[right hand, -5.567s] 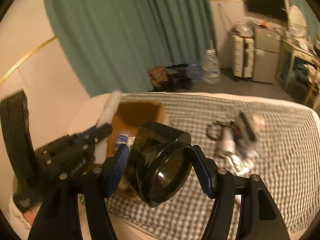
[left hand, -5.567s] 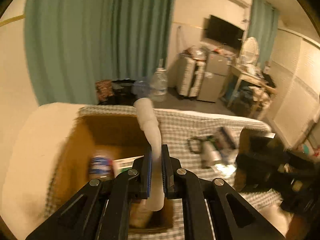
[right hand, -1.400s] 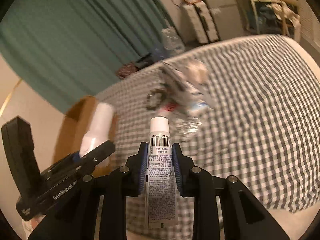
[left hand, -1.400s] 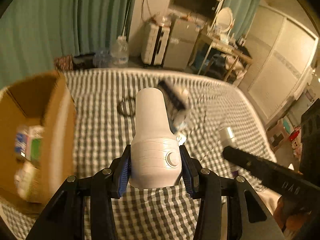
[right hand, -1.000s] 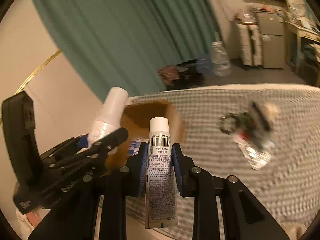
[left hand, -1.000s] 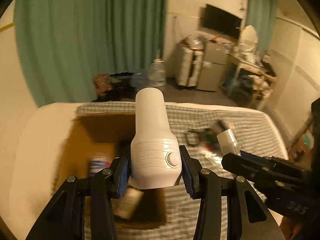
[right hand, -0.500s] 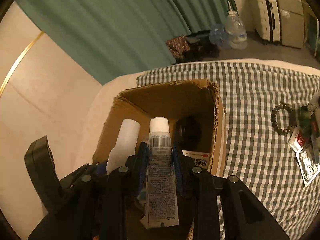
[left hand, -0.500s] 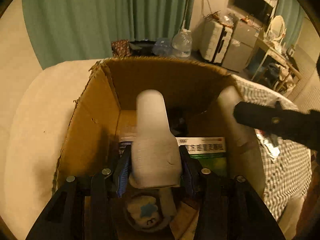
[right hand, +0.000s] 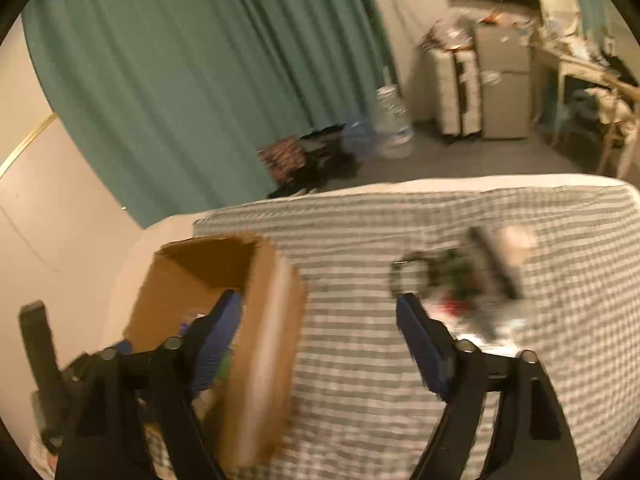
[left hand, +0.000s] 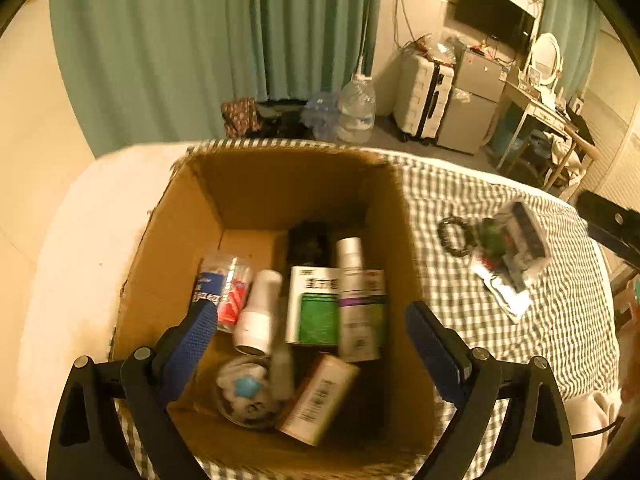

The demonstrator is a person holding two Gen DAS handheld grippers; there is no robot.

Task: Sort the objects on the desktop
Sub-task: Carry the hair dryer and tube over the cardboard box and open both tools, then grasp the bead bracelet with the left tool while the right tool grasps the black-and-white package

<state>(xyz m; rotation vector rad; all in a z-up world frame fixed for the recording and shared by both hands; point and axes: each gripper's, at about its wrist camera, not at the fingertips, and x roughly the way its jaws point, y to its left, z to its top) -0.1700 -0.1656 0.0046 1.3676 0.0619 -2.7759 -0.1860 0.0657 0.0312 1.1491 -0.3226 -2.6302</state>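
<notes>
An open cardboard box (left hand: 176, 248) stands on the checked cloth and holds several items, among them a white bottle (left hand: 258, 312), a grey-capped tube (left hand: 356, 304) and a green and white packet (left hand: 316, 308). My left gripper (left hand: 308, 340) is open and empty above the box. My right gripper (right hand: 320, 340) is open and empty, over the box's right wall (right hand: 264, 344) and the cloth. A small pile of loose items (left hand: 500, 252) with a bead bracelet (left hand: 452, 236) lies to the right; it also shows blurred in the right wrist view (right hand: 468, 276).
The checked cloth (left hand: 560, 320) covers a bed with a white edge (left hand: 64, 264) to the left. Beyond it are green curtains (left hand: 200, 48), water bottles (left hand: 356, 112), a suitcase (left hand: 420, 96) and a desk (left hand: 548, 120).
Both grippers have opened. The white bottle and the tube have left them and now lie in the box. The right gripper has swung away to the right of the box.
</notes>
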